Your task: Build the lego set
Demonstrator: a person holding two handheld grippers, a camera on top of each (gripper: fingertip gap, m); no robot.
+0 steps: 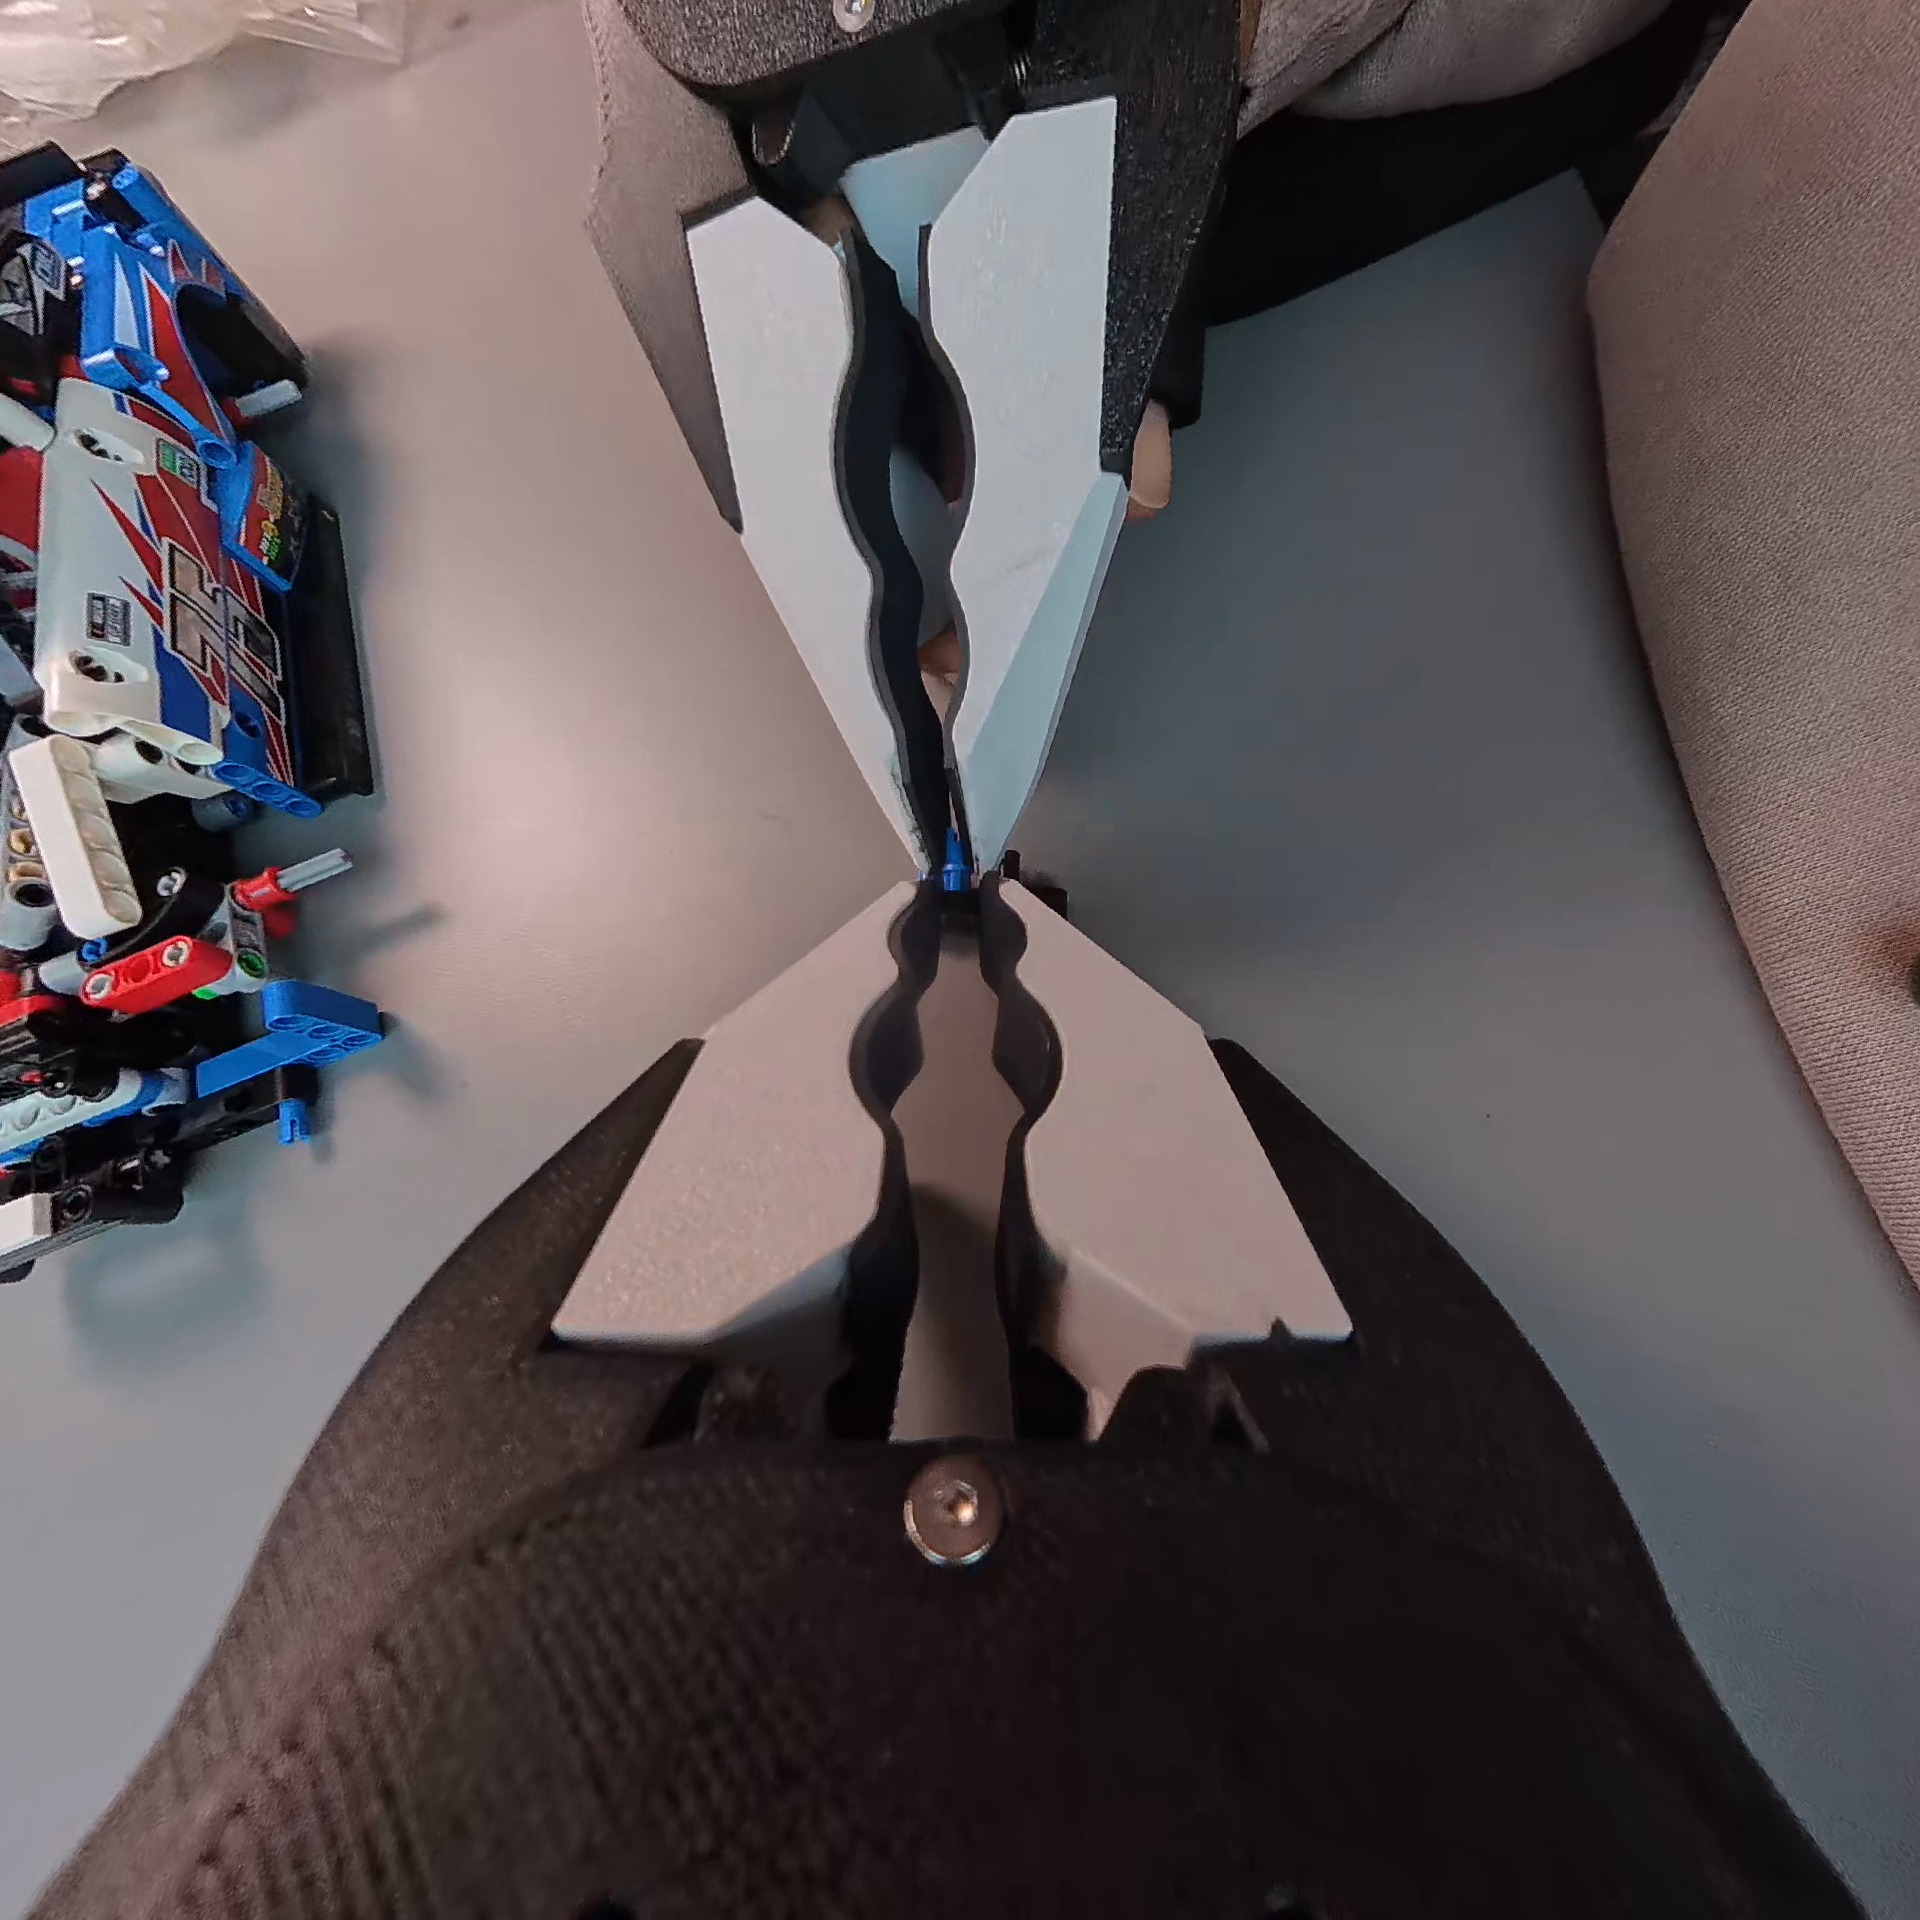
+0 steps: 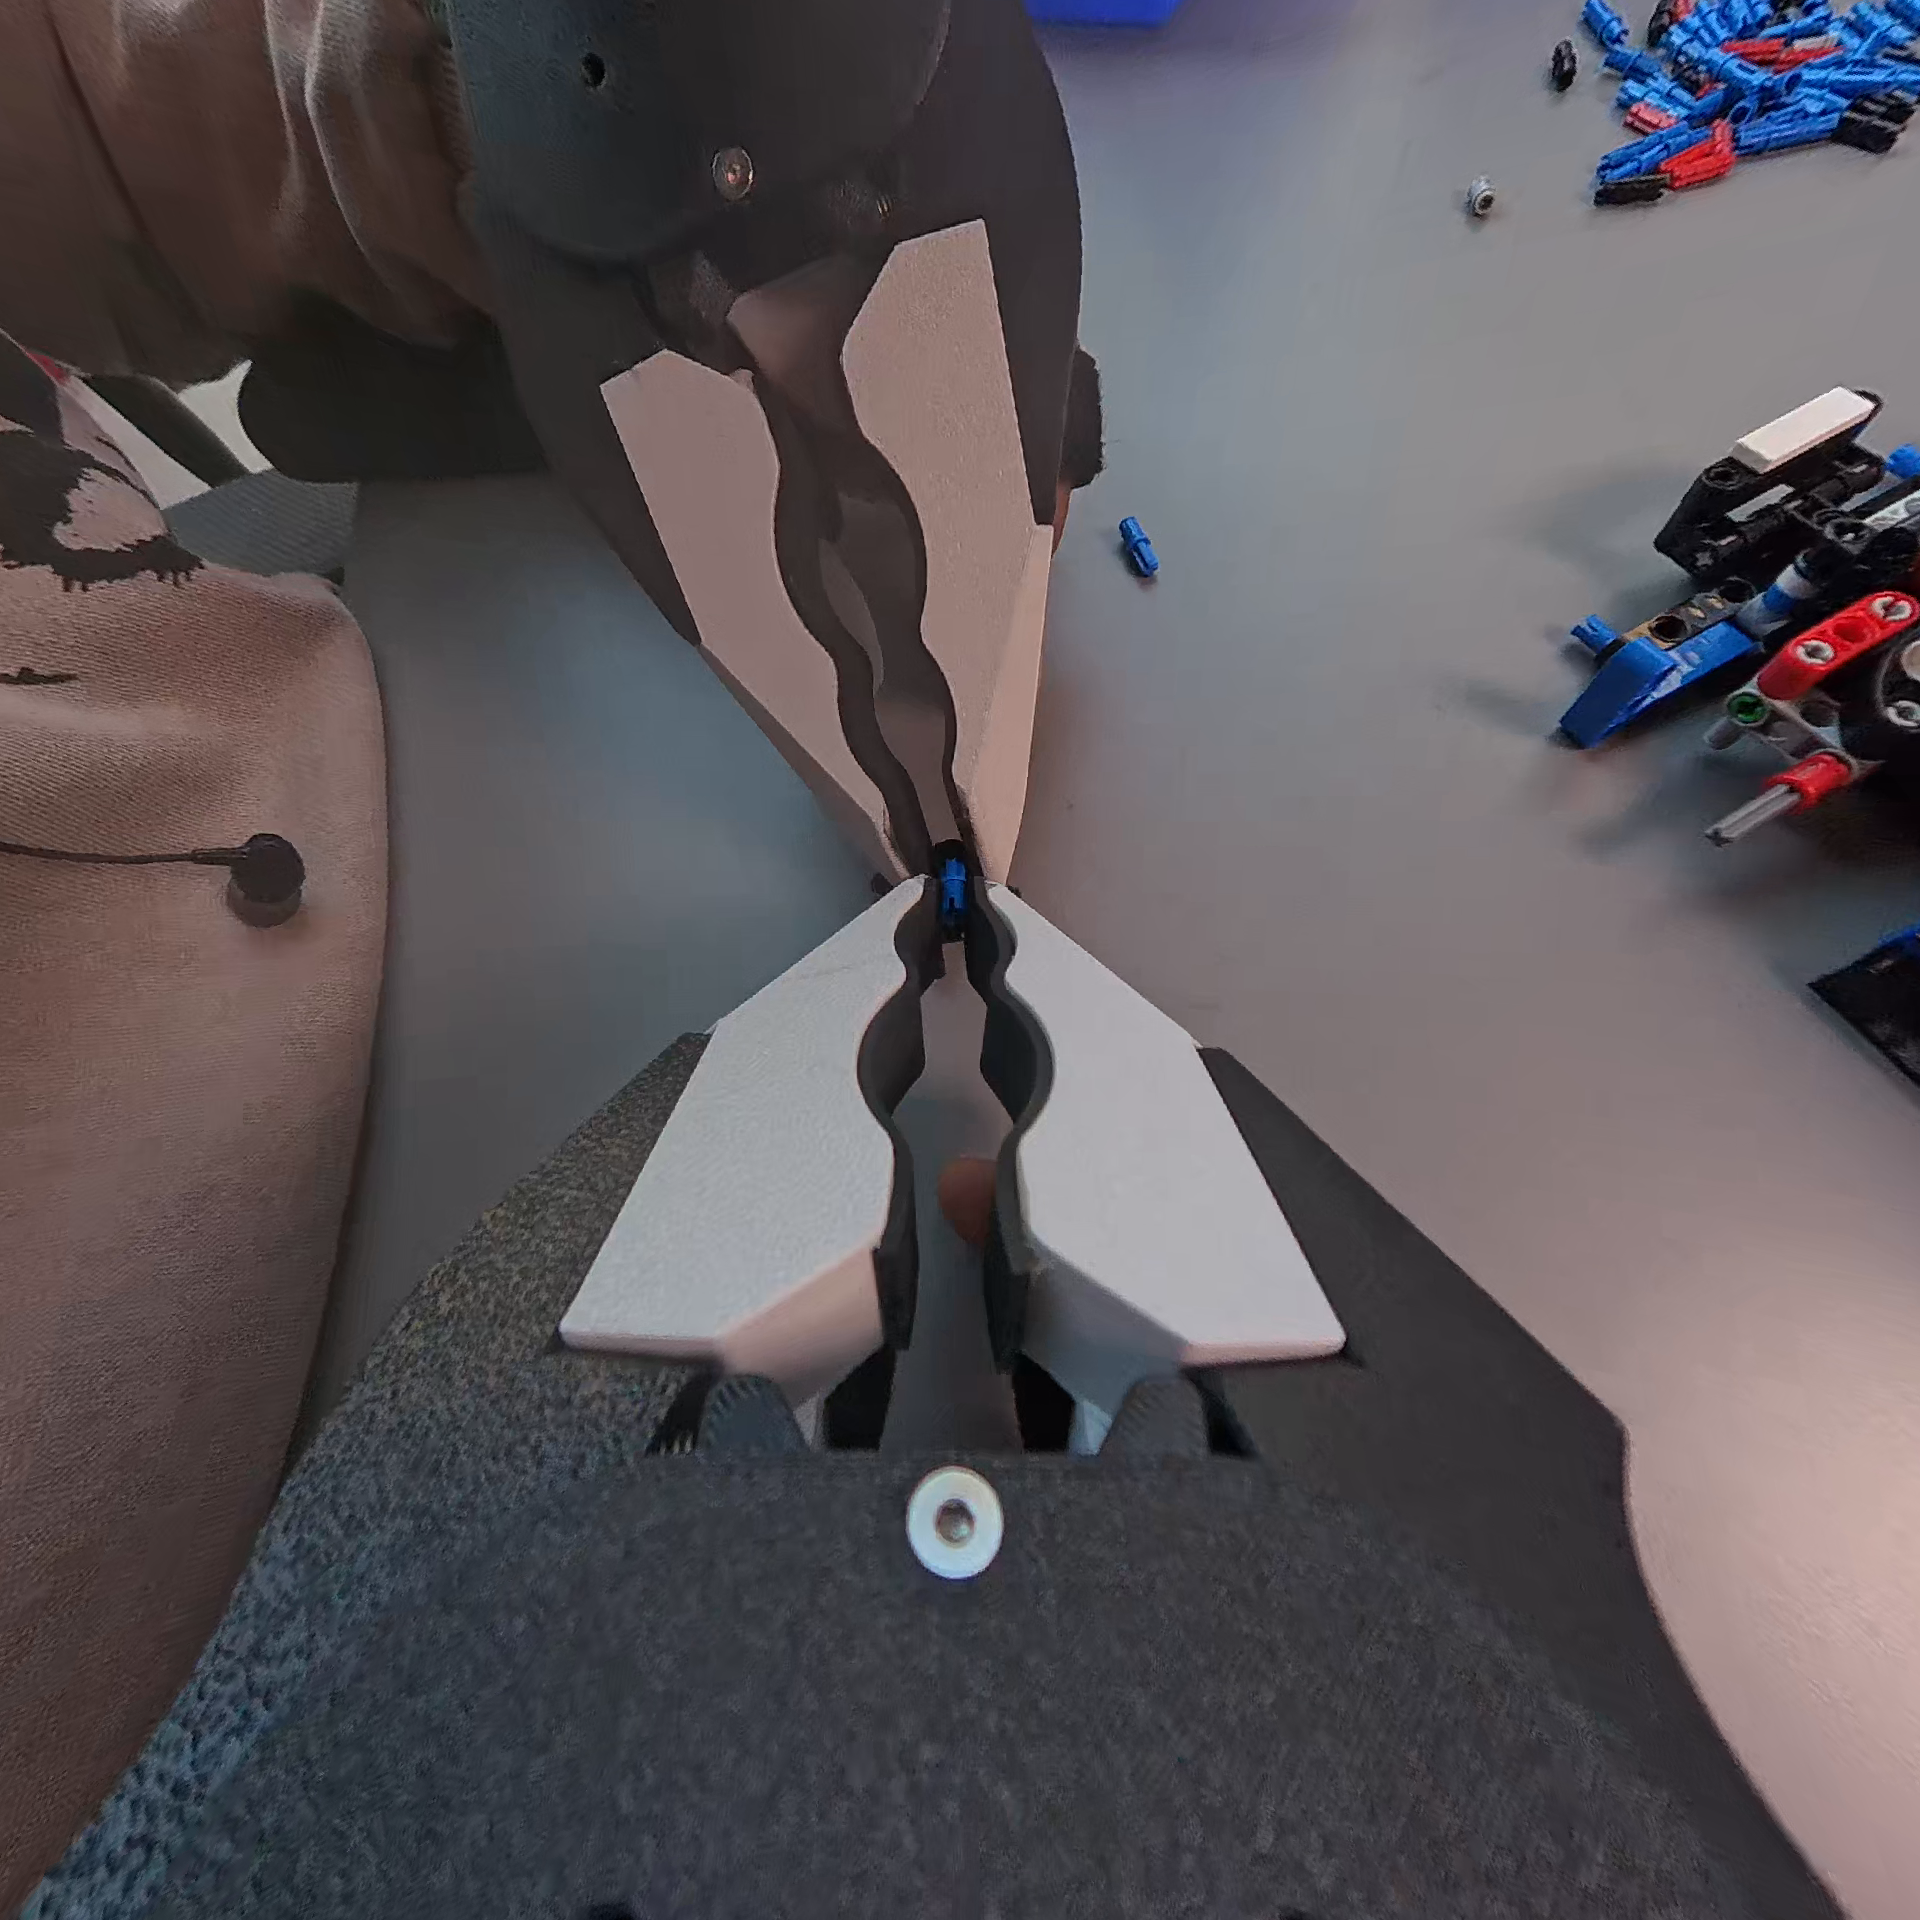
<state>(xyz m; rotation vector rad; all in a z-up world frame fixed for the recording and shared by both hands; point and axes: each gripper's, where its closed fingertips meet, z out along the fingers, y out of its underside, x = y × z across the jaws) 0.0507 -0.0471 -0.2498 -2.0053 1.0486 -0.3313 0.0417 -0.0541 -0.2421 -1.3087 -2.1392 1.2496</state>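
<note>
A plain grey desk (image 2: 1351, 436) carries everything. On it lies a part-built Lego race car (image 1: 156, 644) in blue, white and red, with black frame pieces. In the right wrist view a heap of loose blue, red and black Lego pins (image 2: 1756, 94) lies well apart from the car, with a small grey round piece (image 2: 1481, 195) near the heap and a single blue pin (image 2: 1139, 545) lying alone. Crumpled clear plastic (image 1: 197, 47) rests beyond the car.

Hobby or lab bench: plain grey table (image 2: 1351, 416), loose lego pins (image 2: 1745, 104), half-built car (image 1: 156, 623).
</note>
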